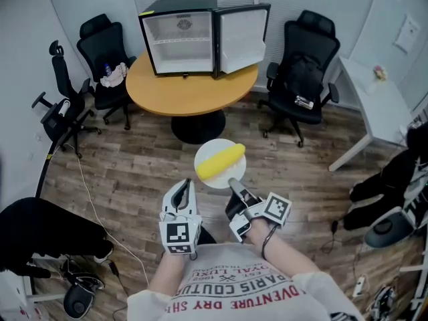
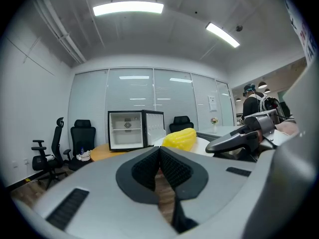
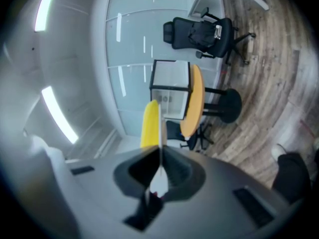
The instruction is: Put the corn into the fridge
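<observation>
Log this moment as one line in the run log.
right gripper: shut on plate | corn: lying on plate | left gripper: shut, empty | fridge: door open, on table

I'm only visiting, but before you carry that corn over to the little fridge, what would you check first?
1. The right gripper grips the plate: ok, its jaws are shut on the rim.
2. The corn is resting on the plate: ok, it lies across it.
3. The fridge door is open: ok, swung wide.
4. There is room inside the fridge: ok, the shelf looks bare.
5. The left gripper is free to help: ok, its jaws are shut on nothing.
6. The plate is level enough that the corn won't roll: cannot tell.
</observation>
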Tool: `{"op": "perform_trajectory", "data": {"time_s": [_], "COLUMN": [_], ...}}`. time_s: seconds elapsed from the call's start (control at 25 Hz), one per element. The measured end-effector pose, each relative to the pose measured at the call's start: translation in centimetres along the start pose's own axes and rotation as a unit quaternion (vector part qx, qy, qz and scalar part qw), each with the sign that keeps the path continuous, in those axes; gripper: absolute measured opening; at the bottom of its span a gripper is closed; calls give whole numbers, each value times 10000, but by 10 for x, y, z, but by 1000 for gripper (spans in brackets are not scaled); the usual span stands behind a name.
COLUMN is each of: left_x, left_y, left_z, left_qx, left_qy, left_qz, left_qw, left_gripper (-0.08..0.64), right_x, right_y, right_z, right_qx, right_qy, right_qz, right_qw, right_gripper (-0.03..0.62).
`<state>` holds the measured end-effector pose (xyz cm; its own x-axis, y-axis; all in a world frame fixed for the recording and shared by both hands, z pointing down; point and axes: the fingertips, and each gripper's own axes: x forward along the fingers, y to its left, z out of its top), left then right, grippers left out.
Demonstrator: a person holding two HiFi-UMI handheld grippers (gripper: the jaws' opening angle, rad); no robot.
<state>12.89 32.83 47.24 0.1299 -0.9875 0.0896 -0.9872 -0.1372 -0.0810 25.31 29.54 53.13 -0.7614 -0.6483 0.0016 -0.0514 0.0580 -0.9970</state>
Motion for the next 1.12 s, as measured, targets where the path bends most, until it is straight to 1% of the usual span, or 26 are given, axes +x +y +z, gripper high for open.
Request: {"op": "perform_trajectory", "data": {"time_s": [0.12,0.2,0.4,0.56,0.76,1.0,1.12], "left_x": [4,13,53,84,122,162,179], "left_y": [4,17,70,109,159,219,242], "left_z": [-7,-7,4,12,22,25,25], "left_qx": [23,29,-124,-178,-152,-126,-86], "left_qy": [17,26,46,24,-27,-32,-18], "left_qz": [0,7,49,17,-69,-224,-317], "left_qw": [10000,10000,9999,9998,9999,9997,9995], "left_gripper": [33,32,32,32,32,32,32], "right_x": [8,23,81,125,182,253,283], "right_y": [-7,-8,4,9,15,19,20], "right_z": [1,3,9,14,22,23,23], "right_qx": [9,-3,-40,-36,-37,-10,28], "right_qy": [9,23,80,40,-97,-242,-312], "right_qz": [18,-5,-51,-117,-145,-113,-116], "right_qw": [10000,10000,9999,9999,9998,9996,9994], "right_gripper": [40,38,40,38,38,38,38]}}
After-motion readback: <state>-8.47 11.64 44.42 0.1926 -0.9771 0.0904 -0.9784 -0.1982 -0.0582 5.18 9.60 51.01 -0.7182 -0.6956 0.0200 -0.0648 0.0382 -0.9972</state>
